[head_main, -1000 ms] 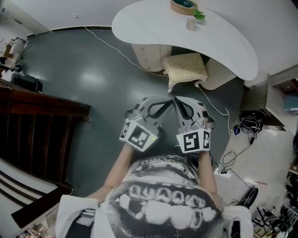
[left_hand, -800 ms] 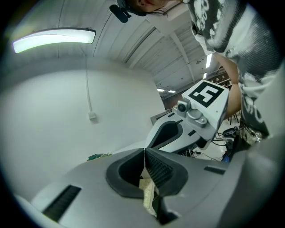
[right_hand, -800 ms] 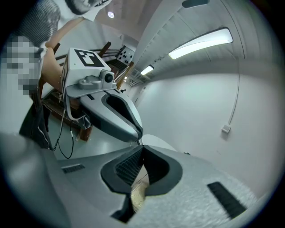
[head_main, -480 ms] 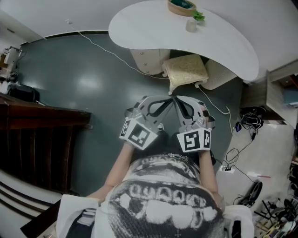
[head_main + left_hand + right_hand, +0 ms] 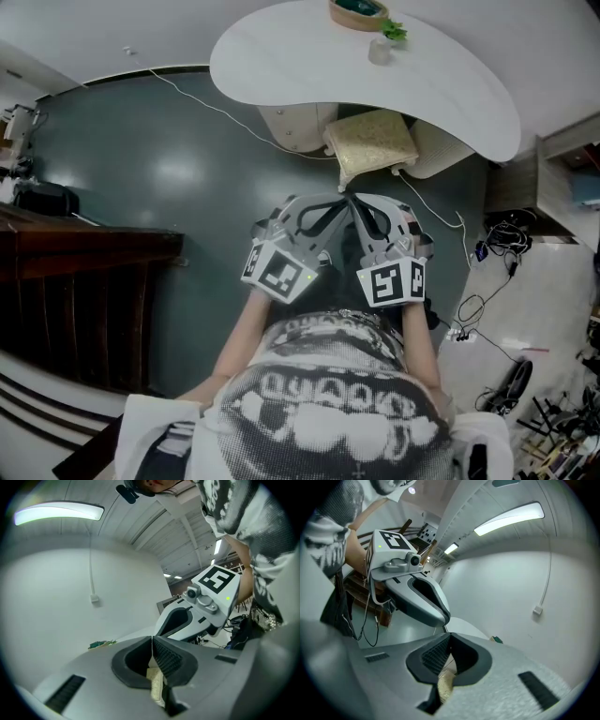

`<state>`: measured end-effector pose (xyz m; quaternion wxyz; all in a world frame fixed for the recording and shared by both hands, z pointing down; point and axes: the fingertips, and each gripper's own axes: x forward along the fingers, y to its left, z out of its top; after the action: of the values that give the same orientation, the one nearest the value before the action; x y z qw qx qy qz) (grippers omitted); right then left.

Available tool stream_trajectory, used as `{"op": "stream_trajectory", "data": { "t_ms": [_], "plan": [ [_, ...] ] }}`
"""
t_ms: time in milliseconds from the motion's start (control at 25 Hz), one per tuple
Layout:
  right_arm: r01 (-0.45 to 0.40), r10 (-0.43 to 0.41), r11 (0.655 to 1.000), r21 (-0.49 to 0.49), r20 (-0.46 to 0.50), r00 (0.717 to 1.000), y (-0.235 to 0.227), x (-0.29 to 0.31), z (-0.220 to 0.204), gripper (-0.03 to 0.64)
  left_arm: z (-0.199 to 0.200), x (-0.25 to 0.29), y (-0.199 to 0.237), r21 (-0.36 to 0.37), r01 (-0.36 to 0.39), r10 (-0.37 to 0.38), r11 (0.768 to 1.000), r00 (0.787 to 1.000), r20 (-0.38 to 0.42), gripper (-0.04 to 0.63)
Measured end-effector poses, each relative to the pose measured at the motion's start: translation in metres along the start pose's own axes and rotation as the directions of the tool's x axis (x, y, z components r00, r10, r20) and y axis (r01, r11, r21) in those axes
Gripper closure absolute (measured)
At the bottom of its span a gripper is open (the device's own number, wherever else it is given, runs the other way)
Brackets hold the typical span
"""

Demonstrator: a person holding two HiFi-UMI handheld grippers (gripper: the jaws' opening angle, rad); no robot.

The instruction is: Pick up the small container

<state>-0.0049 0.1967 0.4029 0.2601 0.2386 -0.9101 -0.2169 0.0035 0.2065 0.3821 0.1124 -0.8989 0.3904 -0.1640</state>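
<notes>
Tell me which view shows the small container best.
The head view: the small container stands in the open on the white table, just below the green plant. The left gripper view and the right gripper view show only a distant green speck; the container cannot be made out there.

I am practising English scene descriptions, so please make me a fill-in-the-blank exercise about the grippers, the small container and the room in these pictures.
1. The left gripper and the right gripper both have their jaws ____.
2. The small container stands on a table whose colour is ____.
3. A thin white ____ lies across the dark floor.
Missing words: shut; white; cable.
</notes>
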Motion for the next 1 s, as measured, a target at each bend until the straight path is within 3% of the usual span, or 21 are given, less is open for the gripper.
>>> {"op": "stream_trajectory", "data": {
  "t_ms": [1000],
  "plan": [
    [-0.103, 0.105, 0.994, -0.045, 0.048, 0.993, -0.158, 0.131, -0.053, 0.612, -0.025, 0.148, 0.145, -0.029, -0.088, 0.086, 0.996, 0.995, -0.058, 0.589]
  ]
}}
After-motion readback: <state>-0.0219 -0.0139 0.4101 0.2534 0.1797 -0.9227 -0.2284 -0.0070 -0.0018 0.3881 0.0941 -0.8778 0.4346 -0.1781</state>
